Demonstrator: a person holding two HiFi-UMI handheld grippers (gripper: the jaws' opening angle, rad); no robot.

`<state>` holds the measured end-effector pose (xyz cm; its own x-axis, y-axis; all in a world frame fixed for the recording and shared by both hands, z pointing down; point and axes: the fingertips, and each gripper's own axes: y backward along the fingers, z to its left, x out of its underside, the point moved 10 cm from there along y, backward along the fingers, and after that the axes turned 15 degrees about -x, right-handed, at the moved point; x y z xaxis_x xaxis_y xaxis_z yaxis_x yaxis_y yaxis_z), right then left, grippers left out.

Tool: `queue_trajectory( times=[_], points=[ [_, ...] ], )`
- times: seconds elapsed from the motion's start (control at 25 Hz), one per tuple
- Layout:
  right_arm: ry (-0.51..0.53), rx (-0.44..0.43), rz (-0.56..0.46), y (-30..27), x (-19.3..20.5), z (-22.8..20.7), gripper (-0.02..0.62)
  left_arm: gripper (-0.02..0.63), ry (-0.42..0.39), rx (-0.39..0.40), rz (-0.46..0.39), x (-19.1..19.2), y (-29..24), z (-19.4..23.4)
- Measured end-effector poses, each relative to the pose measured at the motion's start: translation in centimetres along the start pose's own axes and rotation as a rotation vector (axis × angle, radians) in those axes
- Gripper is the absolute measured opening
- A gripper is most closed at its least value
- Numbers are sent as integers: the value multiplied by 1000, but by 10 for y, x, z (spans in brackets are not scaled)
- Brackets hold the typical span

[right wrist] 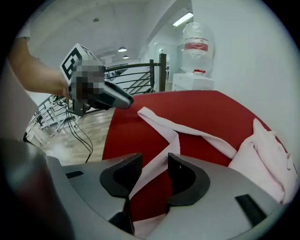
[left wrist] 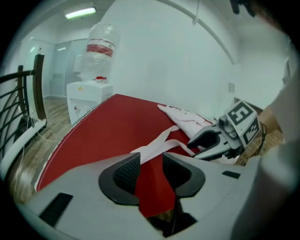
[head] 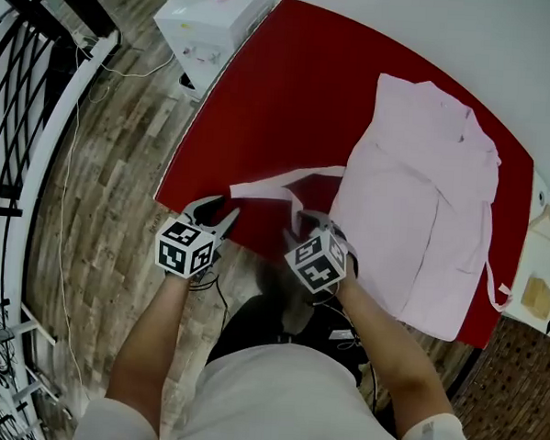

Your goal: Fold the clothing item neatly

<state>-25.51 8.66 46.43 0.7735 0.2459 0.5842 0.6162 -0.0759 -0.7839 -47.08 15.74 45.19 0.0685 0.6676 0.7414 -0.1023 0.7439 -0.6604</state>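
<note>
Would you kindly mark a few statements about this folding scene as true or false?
1. The pink garment lies on the red table. True.
2. The left tool is clamped shut. False: its jaws stand apart, red table showing between them.
3. A pale strap runs from the garment toward both tools. True.
4. The right tool grips the garment's collar. False: its jaws stand apart, with the strap passing loosely between them.
</note>
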Motion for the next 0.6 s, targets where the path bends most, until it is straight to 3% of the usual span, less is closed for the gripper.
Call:
queue_trajectory(
  times=[0.2,0.28,0.4,0.48,0.6],
  points=[
    [-75,63,56,-9,0,-3,141,130,-259,-29,41,-2,-23,6],
    [-84,93,46,-5,-2,-2,51,130,-345,-19,52,-5,-33,4],
    [-96,112,18,3,-8,-2,35,130,-457,-10,101,-7,-47,2],
    [-110,115,1,8,-12,-4,33,129,-497,3,132,-7,-53,4],
    [-130,121,-13,14,-13,-9,32,102,-495,9,151,-9,-56,7]
  ],
)
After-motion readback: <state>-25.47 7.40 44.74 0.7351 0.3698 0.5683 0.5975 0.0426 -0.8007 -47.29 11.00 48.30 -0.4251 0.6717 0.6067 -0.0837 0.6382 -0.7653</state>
